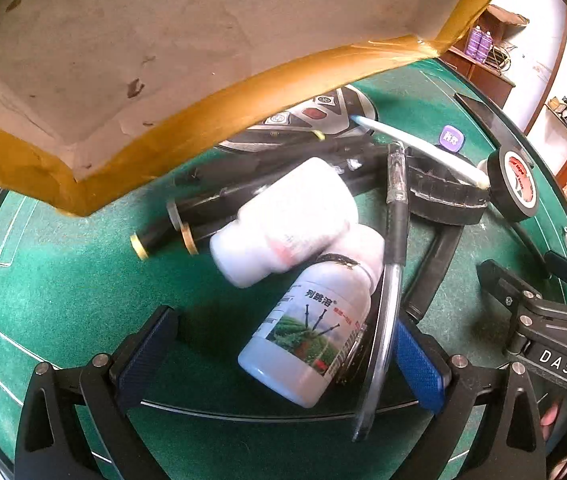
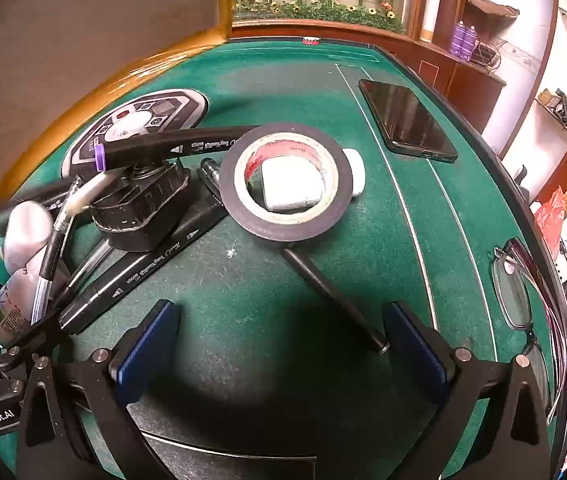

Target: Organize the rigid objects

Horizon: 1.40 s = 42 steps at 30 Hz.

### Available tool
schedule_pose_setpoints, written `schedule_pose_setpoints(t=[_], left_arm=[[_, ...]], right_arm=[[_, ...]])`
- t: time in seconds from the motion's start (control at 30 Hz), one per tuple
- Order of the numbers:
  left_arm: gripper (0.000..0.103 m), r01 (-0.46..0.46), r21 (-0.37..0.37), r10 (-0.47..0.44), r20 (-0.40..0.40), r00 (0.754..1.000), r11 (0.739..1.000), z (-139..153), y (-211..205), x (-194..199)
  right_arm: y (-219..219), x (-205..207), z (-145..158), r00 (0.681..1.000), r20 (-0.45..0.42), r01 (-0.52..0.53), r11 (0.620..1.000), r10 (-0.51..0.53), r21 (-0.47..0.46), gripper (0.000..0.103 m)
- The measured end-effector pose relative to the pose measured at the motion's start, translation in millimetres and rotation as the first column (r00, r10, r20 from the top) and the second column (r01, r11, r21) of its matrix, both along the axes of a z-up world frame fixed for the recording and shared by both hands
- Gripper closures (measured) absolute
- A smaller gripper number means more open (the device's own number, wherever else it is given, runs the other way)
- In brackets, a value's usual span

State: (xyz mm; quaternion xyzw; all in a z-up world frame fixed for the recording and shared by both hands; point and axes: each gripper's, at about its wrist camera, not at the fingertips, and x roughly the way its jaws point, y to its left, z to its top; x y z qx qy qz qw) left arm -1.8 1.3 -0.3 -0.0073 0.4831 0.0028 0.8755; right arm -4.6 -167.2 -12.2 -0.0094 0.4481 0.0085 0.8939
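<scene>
Left wrist: left gripper (image 1: 279,354) hanging wide open, empty, straddling labelled bottle (image 1: 309,338); next closing squarely. Right gripper (image 2: 279,346) idling open, empty.

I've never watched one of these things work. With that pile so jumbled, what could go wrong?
The labelled bottle lies between the open left gripper with a clear pen beside it, so both may get pinched. The plain white bottle leans on it and may roll. The glasses sit at the table's edge.
</scene>
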Motion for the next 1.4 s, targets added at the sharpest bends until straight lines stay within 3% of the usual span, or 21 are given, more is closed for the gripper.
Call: schedule_pose_setpoints(t=[0.97, 1.23, 1.4], left_arm=[[0.001, 0.000, 0.001, 0.000, 0.000, 1.000, 1.000, 1, 0, -1], [0.000, 0.000, 0.001, 0.000, 0.001, 1.000, 1.000, 1, 0, -1], [0.000, 0.000, 0.001, 0.000, 0.001, 1.000, 1.000, 1, 0, -1]], right_arm=[[2, 2, 0, 1.000, -0.004, -0.011, 1.000, 0.011, 0.000, 0.000], [1, 6, 1, 0.984, -0.082, -0.159, 0.987, 0.158, -0.007, 0.000], [1, 13, 3, 0.915, -0.239, -0.336, 0.942, 0.325, -0.004, 0.000]])
